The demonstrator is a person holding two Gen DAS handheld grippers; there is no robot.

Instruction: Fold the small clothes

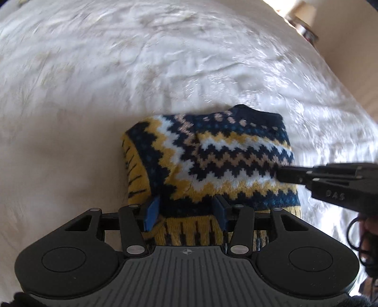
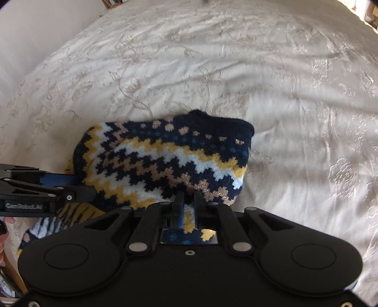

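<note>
A small knitted sweater (image 1: 212, 160) with navy, yellow, white and beige zigzags lies bunched and partly folded on the white bedspread (image 1: 118, 70). My left gripper (image 1: 186, 207) is open, its blue pads either side of the sweater's near yellow hem. My right gripper (image 2: 187, 203) is shut on the sweater's (image 2: 165, 160) near edge and lifts that fold. In the left wrist view the right gripper (image 1: 283, 176) comes in from the right, pinching the sweater. In the right wrist view the left gripper (image 2: 78, 189) comes in from the left at the sweater's side.
The embroidered white bedspread (image 2: 236, 70) spreads around the sweater. A beige wall and a lamp (image 1: 304, 21) stand beyond the bed at the upper right of the left wrist view. The bed's near left edge shows wood (image 2: 11, 271).
</note>
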